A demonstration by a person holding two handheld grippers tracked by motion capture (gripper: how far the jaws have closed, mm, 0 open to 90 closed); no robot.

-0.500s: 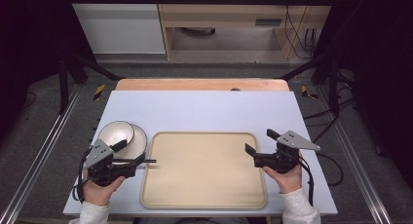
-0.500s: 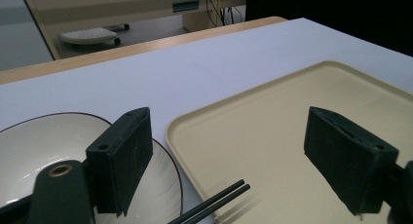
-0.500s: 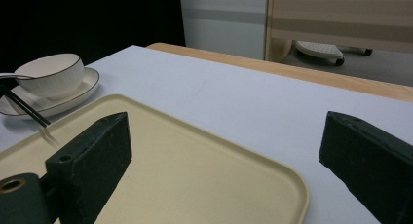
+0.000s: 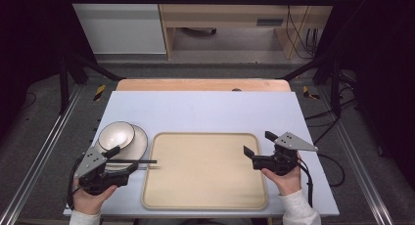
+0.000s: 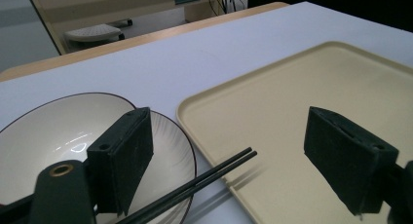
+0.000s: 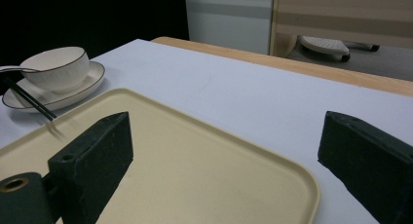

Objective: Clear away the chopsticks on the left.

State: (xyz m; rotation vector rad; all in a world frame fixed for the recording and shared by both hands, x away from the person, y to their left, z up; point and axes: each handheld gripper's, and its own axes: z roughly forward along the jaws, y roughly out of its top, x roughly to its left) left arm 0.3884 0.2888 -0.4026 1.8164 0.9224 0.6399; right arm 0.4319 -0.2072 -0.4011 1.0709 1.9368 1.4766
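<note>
Both claws wide open & empty: left claw (image 4: 128,159) by thin, stiff, slippy chopsticks (image 4: 134,162) next to tray (image 4: 205,198), prob. best pinched mid-length; right claw (image 4: 257,144) over tray.

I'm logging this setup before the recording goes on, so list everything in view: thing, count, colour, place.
Table: one, pale blue-white top with a wooden far edge, centre.
Tray: one, beige, bare, middle of the table's near side.
Plate: one, white with a dark rim, left of the tray.
Bowl: one, white with a dark rim, on the plate.
Chopsticks: a pair, black, lying across the plate's near edge, tips over the tray's left rim.
Left gripper: one, black with a grey plate, open, at the chopsticks by the plate.
Right gripper: one, black with a grey plate, open, over the tray's right edge.
Hands: two, at the near edge, one on each gripper.
</note>
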